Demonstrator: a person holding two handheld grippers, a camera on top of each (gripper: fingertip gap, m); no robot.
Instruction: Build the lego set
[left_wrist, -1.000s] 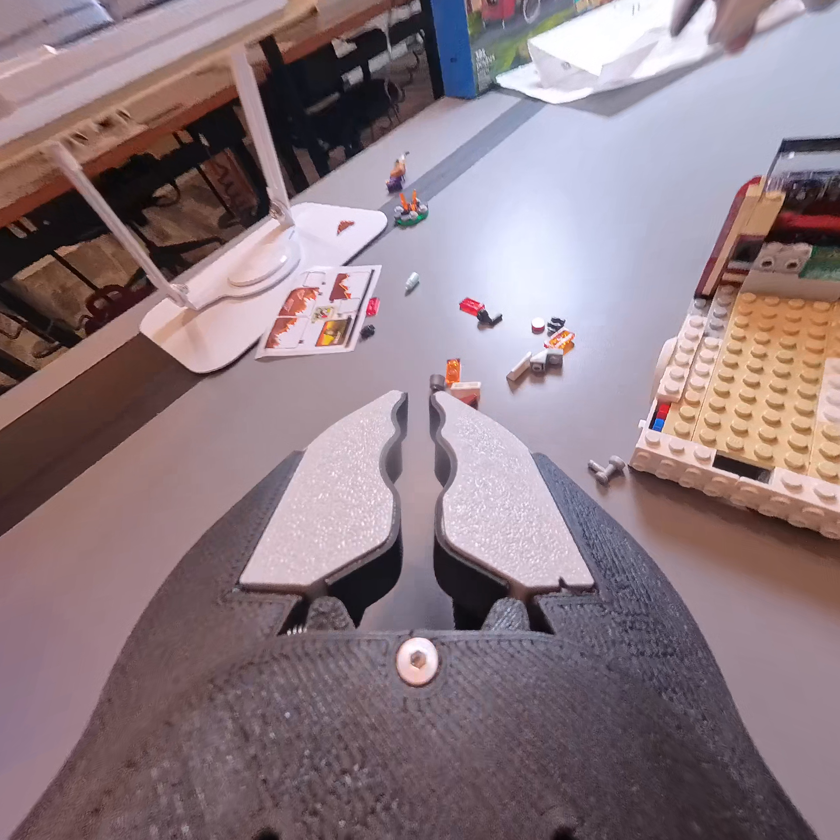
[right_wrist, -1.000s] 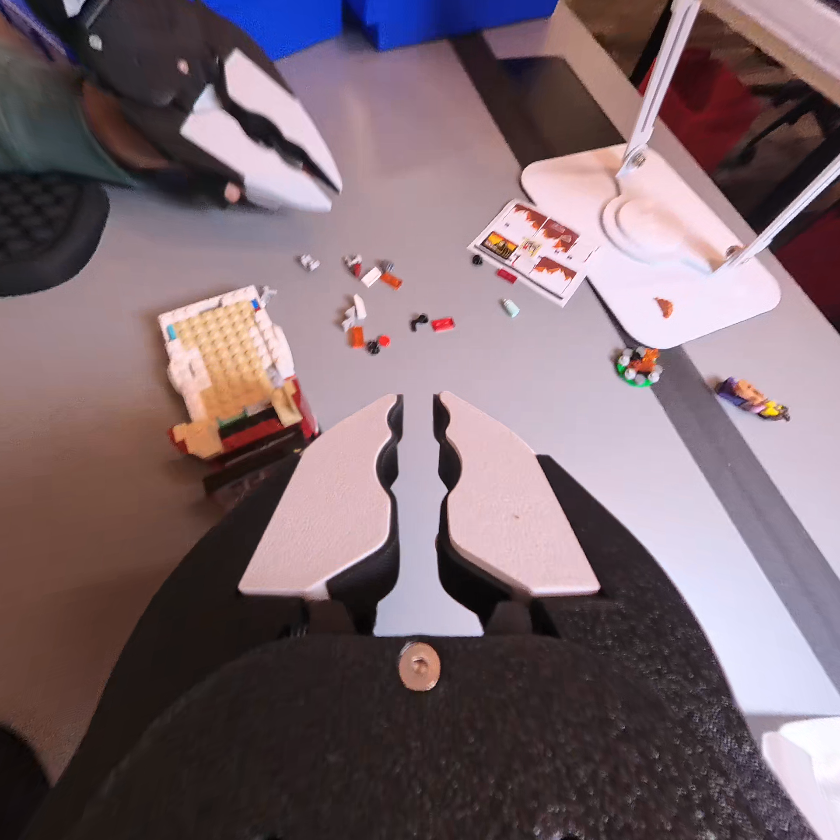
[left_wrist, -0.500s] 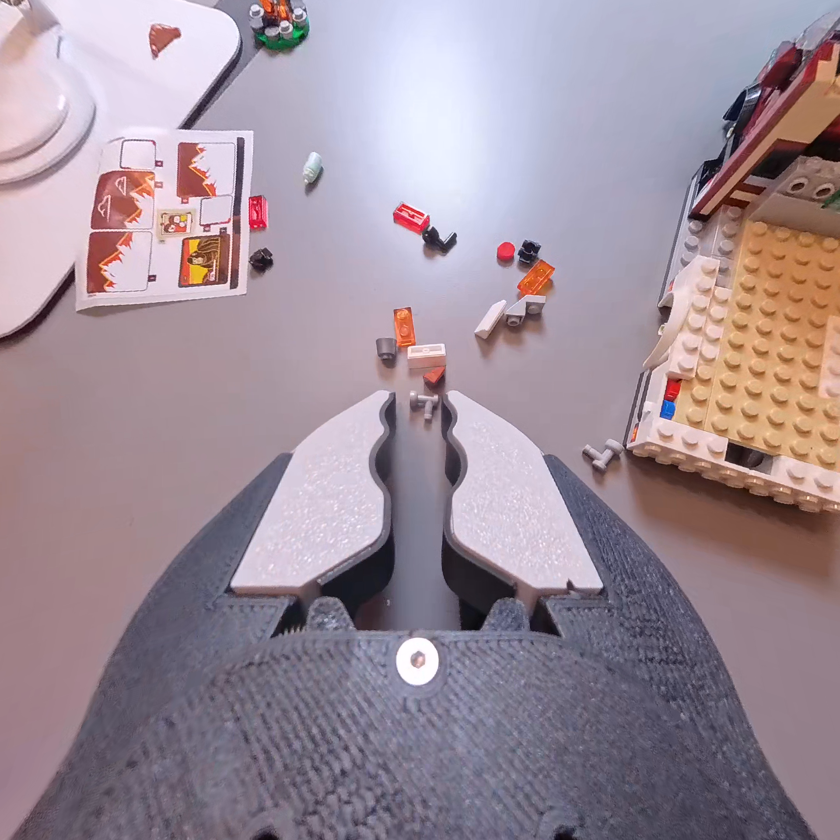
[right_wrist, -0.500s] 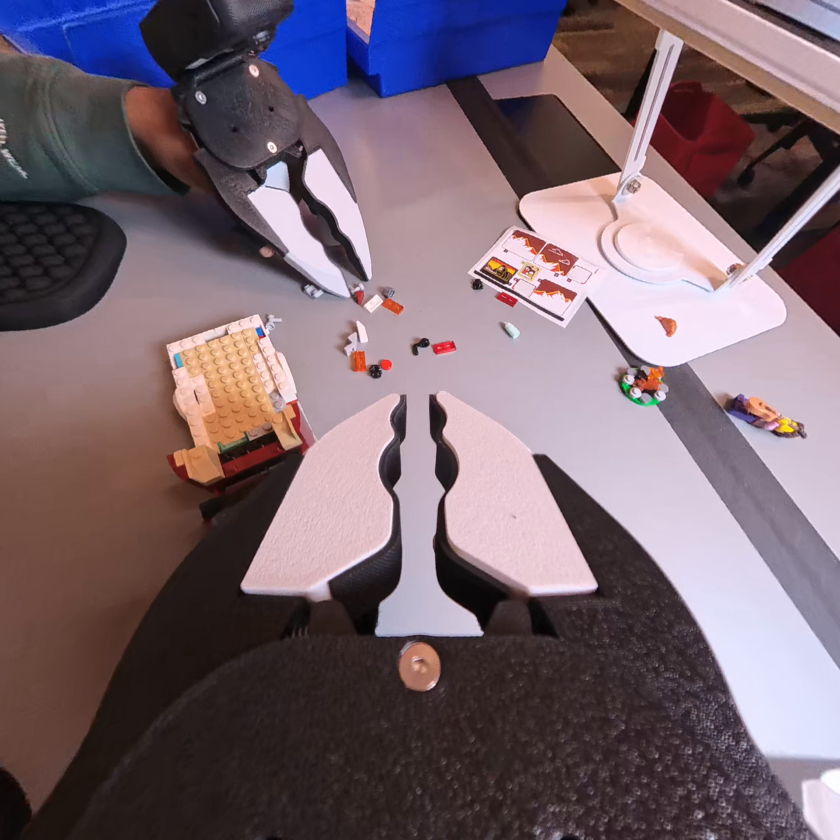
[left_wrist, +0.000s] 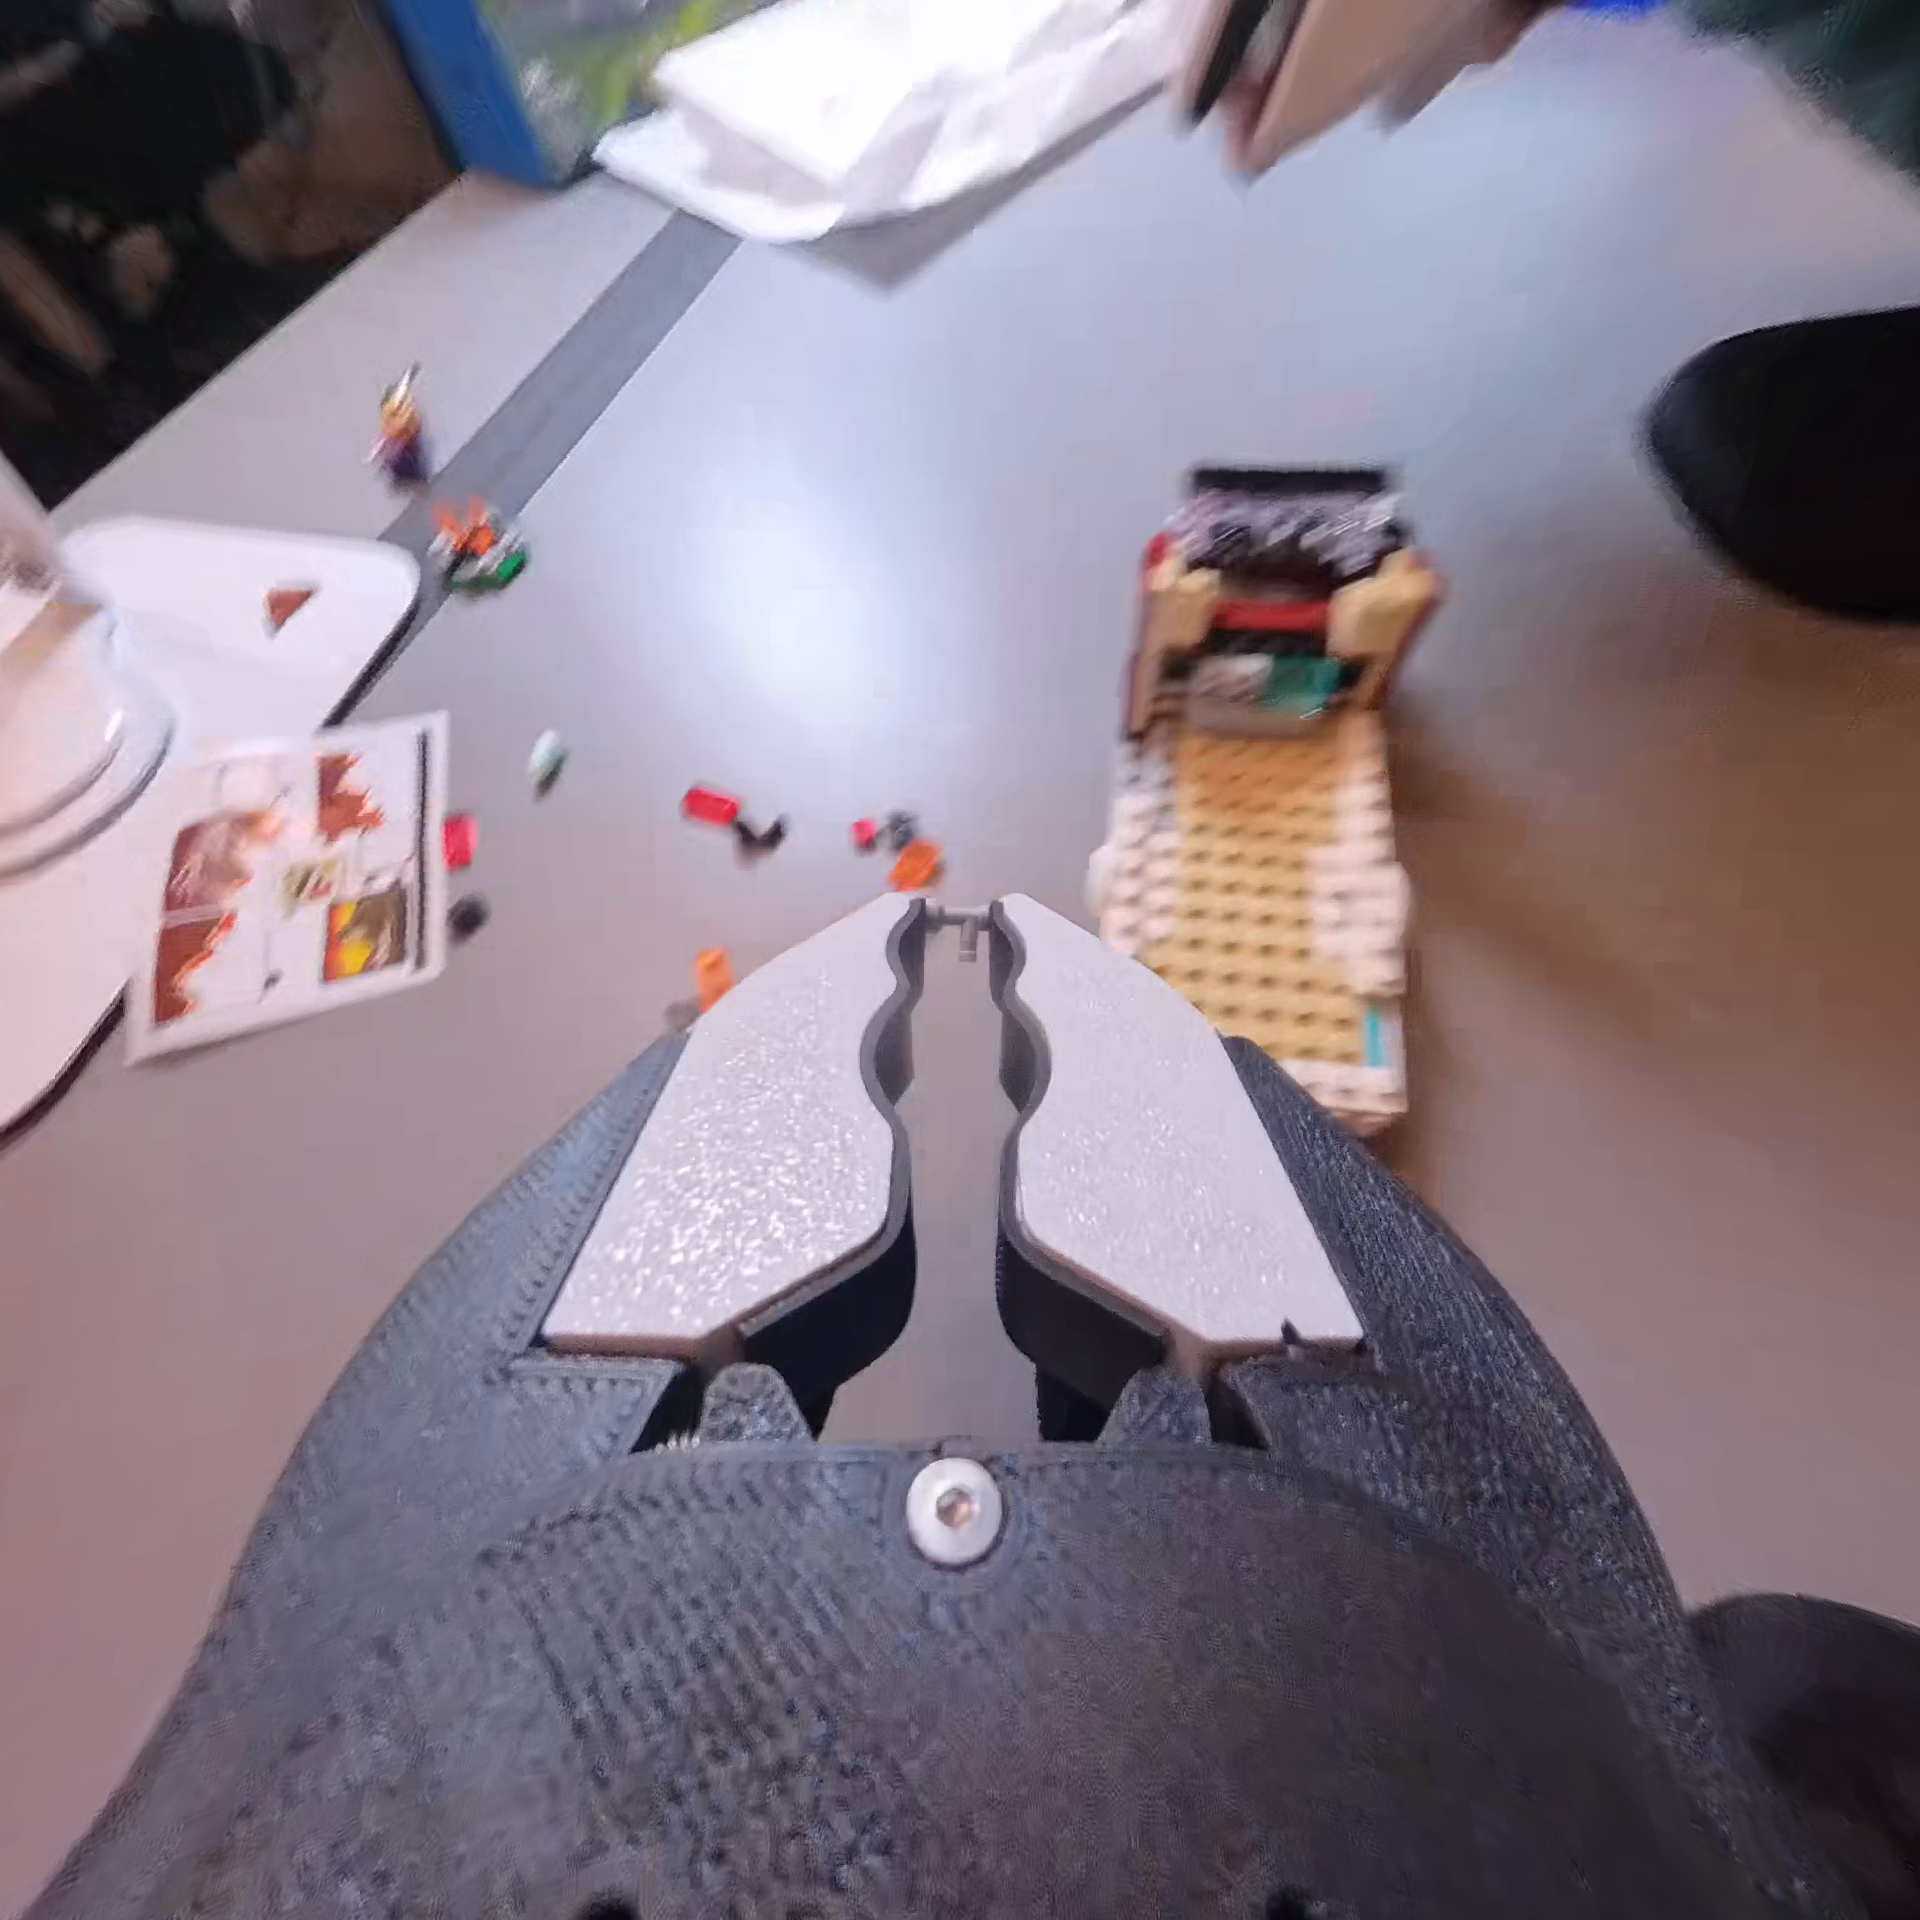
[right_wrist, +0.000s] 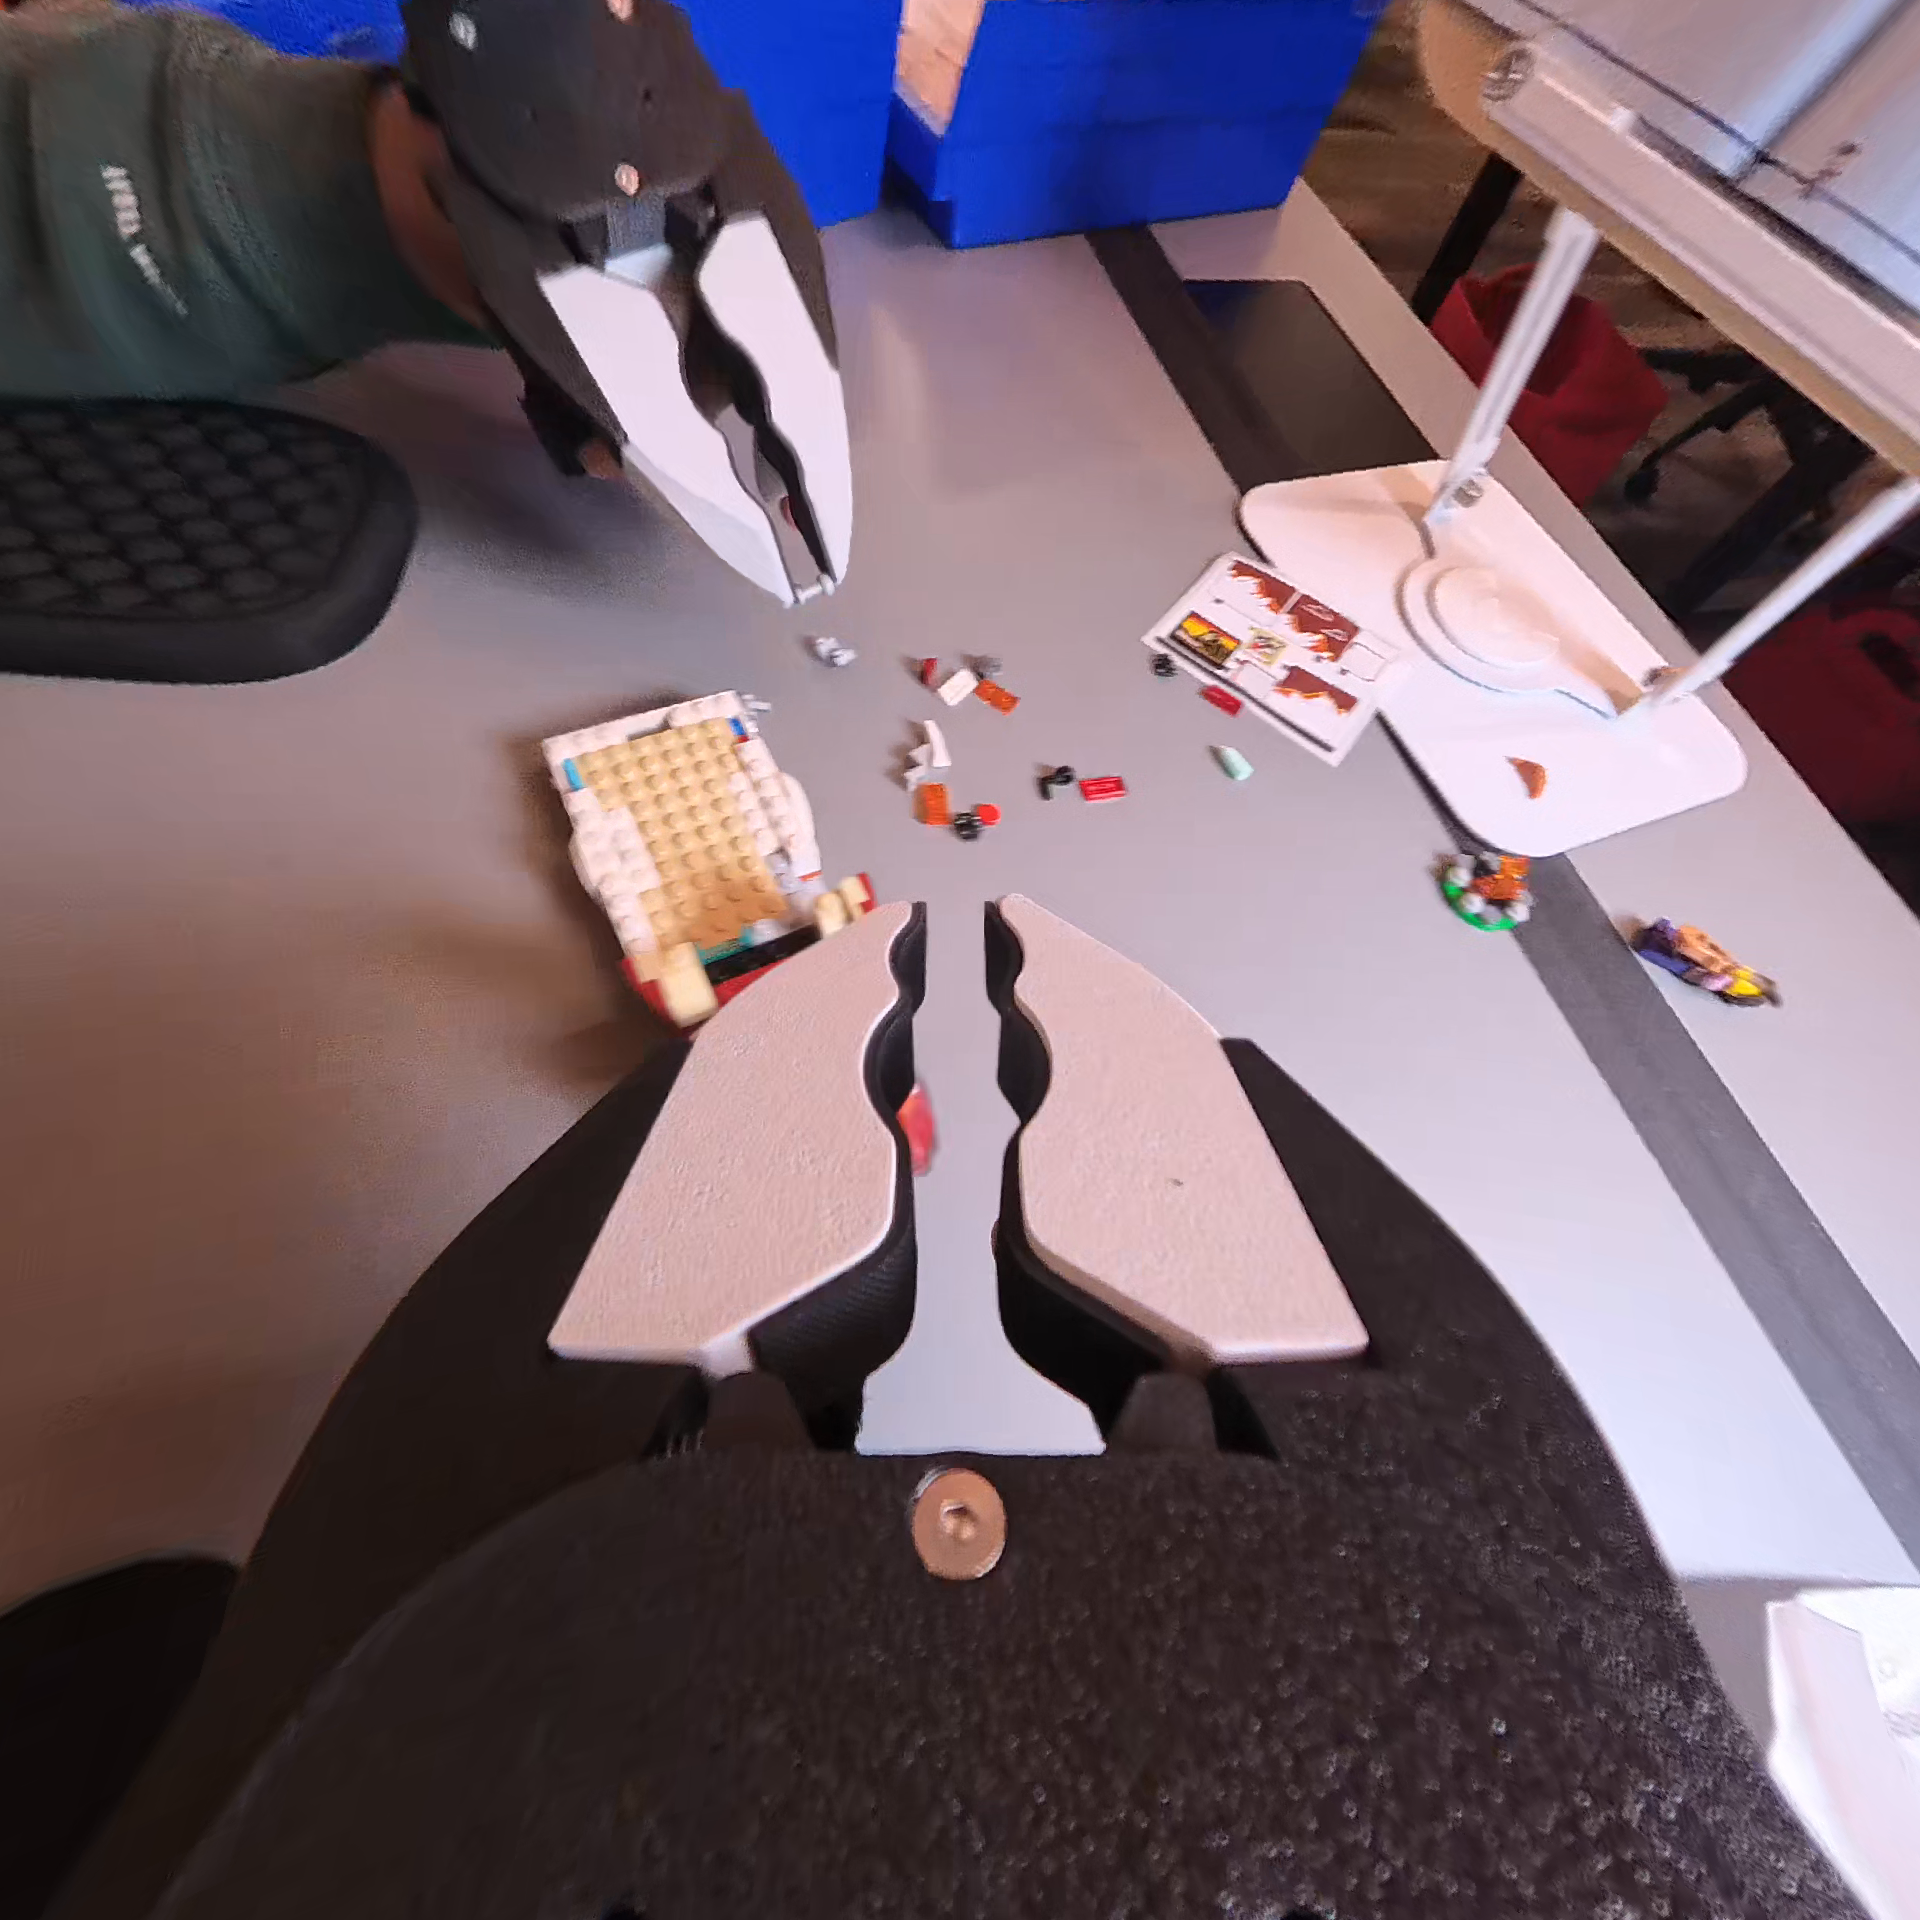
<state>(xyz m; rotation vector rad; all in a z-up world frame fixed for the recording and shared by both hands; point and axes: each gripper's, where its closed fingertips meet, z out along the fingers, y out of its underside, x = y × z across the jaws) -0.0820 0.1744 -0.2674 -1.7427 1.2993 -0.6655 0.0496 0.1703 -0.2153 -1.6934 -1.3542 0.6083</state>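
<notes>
Careful, your left gripper (left_wrist: 956, 920) pinches a tiny, light, slippery grey peg (left_wrist: 961, 920) at mid-frame by its ends, while your right gripper (right_wrist: 951, 920) stays narrow and empty.

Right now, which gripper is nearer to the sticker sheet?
Hard to call; probably the left. The left gripper is raised over the far side of the loose pieces, pinching a small grey piece. The right gripper hovers on their near side. The sticker sheet lies to the right of both.
</notes>
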